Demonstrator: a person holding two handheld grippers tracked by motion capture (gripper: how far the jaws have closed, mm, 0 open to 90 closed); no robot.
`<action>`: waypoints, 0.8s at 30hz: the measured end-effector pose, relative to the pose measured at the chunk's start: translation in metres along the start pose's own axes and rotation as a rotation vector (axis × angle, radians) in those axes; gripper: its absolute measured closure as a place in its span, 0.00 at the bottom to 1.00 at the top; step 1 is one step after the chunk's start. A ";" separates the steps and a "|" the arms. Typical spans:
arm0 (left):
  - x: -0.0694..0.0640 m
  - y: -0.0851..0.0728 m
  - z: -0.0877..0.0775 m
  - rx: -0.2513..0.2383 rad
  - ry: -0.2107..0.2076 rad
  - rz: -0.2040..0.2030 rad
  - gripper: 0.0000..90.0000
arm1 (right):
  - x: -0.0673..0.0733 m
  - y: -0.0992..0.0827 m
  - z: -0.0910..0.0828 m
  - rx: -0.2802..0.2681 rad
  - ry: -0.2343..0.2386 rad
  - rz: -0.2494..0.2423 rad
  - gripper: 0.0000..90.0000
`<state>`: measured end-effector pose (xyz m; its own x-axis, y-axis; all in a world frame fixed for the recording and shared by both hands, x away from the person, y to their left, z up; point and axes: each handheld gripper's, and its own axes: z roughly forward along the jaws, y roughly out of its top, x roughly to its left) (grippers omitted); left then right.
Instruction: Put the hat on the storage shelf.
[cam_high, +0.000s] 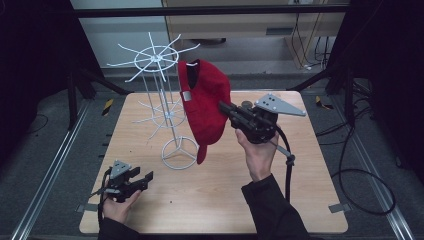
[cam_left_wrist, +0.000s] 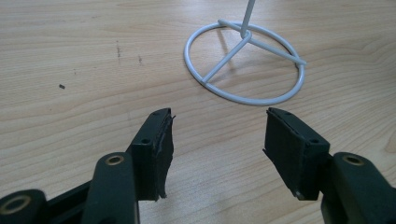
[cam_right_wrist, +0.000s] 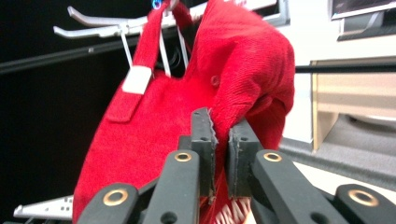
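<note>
Pale wood forms the bench (cam_high: 210, 195), which carries a white wire rack (cam_high: 172, 112) standing upright on its ring base near the middle. A red cap (cam_high: 205, 102) hangs from an upper arm of the rack, brim pointing down. The right gripper (cam_high: 226, 107) reaches in from the cap's right side, its jaws nearly together and pinching a fold of the red fabric. The left gripper (cam_high: 145, 178) rests low on the bench near the rack base, jaws apart, nothing between them.
</note>
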<state>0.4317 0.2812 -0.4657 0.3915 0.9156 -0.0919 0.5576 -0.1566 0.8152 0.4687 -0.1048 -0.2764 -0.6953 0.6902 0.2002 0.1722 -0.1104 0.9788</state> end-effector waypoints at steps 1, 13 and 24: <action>0.000 0.000 0.000 0.001 0.000 0.001 0.46 | 0.001 -0.002 0.002 0.007 0.003 -0.004 0.92; 0.000 0.000 0.001 0.001 -0.007 0.005 0.45 | 0.007 -0.008 0.004 0.060 -0.002 -0.096 0.62; -0.001 0.000 0.001 -0.009 -0.018 0.014 0.42 | -0.012 -0.033 -0.047 -0.025 -0.014 -0.078 0.29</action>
<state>0.4320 0.2802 -0.4667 0.4121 0.9066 -0.0908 0.5456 -0.1658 0.8215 0.4386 -0.1431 -0.3096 -0.6959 0.7075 0.1230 0.1002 -0.0739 0.9922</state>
